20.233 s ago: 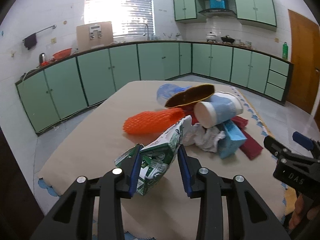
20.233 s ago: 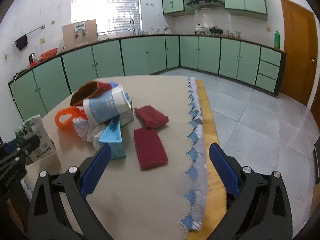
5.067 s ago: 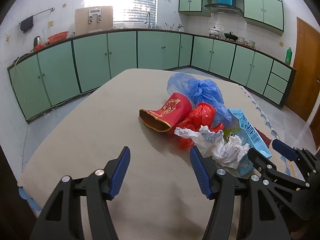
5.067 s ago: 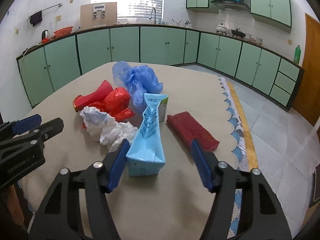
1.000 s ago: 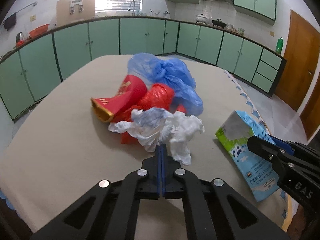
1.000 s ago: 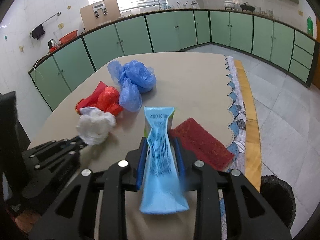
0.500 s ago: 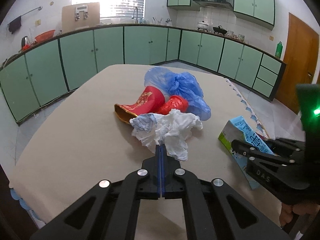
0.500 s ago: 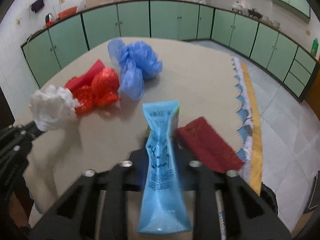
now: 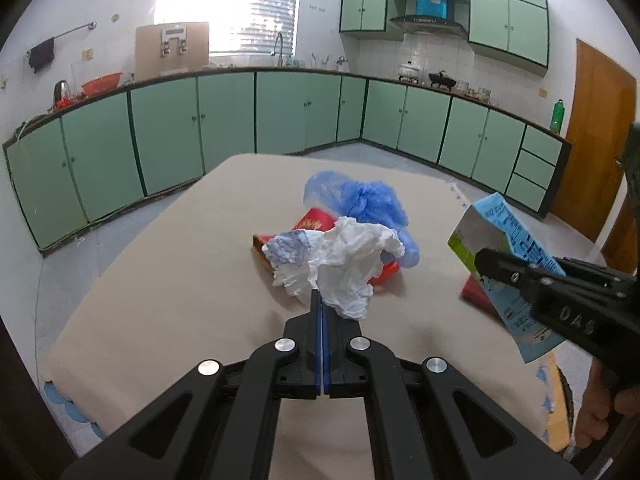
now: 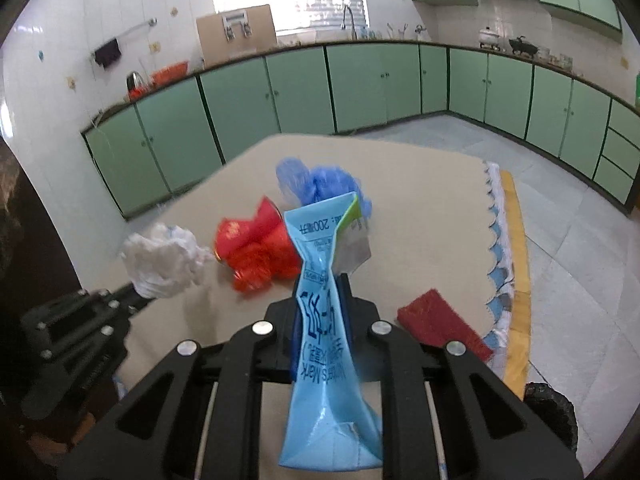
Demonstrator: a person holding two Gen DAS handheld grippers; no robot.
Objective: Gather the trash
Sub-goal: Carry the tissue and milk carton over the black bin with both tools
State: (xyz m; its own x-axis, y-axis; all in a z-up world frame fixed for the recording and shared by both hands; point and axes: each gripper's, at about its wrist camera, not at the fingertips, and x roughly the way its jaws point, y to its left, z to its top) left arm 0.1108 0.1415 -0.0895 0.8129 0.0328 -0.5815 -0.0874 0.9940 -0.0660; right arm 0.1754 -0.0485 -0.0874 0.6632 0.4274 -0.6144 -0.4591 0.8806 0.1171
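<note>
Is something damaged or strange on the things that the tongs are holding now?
The blue carton in the right tongs is squeezed flat at its middle and twisted. The white crumpled paper in the left tongs is only crumpled. Nothing is spilled.

**Around the kitchen**

We see mint-green cabinets (image 9: 224,128) lining the walls, a bright blinded window (image 9: 230,8) above a sink tap (image 9: 278,46), a wooden door (image 9: 596,140) at right, and a beige tablecloth (image 9: 168,264) with scalloped blue edging.
</note>
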